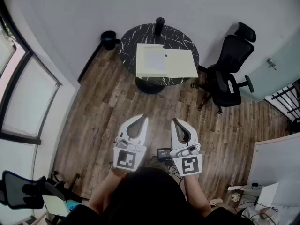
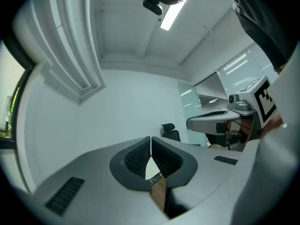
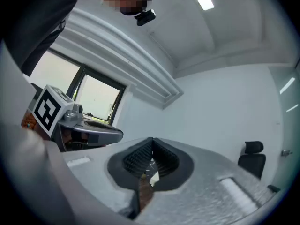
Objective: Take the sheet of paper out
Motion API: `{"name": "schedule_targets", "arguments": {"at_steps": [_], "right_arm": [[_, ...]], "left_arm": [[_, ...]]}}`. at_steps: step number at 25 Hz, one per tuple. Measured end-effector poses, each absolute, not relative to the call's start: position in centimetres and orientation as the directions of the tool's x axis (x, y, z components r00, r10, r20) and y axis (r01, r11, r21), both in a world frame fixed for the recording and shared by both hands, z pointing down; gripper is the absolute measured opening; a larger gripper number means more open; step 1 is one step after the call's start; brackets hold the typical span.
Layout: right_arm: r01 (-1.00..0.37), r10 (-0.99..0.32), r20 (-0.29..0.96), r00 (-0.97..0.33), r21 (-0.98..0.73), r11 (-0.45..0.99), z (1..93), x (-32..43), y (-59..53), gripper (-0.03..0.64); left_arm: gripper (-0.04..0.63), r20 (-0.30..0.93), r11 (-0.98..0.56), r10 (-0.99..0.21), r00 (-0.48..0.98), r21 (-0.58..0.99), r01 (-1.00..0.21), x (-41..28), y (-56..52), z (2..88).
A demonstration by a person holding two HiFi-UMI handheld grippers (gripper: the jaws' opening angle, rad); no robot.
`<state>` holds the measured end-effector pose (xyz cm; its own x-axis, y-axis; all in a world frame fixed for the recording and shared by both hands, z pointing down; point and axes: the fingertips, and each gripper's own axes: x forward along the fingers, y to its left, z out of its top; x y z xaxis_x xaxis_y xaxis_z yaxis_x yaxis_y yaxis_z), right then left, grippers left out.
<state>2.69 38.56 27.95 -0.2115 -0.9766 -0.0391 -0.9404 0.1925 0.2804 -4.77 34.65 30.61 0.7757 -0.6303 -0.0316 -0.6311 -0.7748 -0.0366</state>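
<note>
A cream folder (image 1: 180, 64) lies open on the round black marble table (image 1: 129, 43) at the far side of the room. A white sheet of paper (image 1: 153, 60) rests on the folder's left half. Both grippers are held close to the person's body, well short of the table, pointing toward it. My left gripper (image 1: 142, 118) has its jaws closed together with nothing between them, and my right gripper (image 1: 174, 121) beside it is the same. In the left gripper view the left gripper (image 2: 150, 139) shows shut; in the right gripper view the right gripper (image 3: 152, 140) shows shut.
A dark cylinder (image 1: 160, 25) stands at the table's far edge. A black bin (image 1: 109, 39) sits left of the table, a black office chair (image 1: 230, 74) right of it. Windows run along the left wall; a white desk (image 1: 276, 168) is at the lower right. Wooden floor lies between me and the table.
</note>
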Motion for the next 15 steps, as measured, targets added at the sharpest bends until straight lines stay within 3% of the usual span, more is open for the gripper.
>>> {"name": "schedule_targets", "arguments": {"at_steps": [15], "right_arm": [[-0.961, -0.996, 0.019, -0.087, 0.261, 0.089, 30.3, 6.3, 35.6, -0.002]], "left_arm": [[0.015, -0.038, -0.776, -0.629, 0.776, -0.034, -0.63, -5.4, 31.8, 30.8]]}}
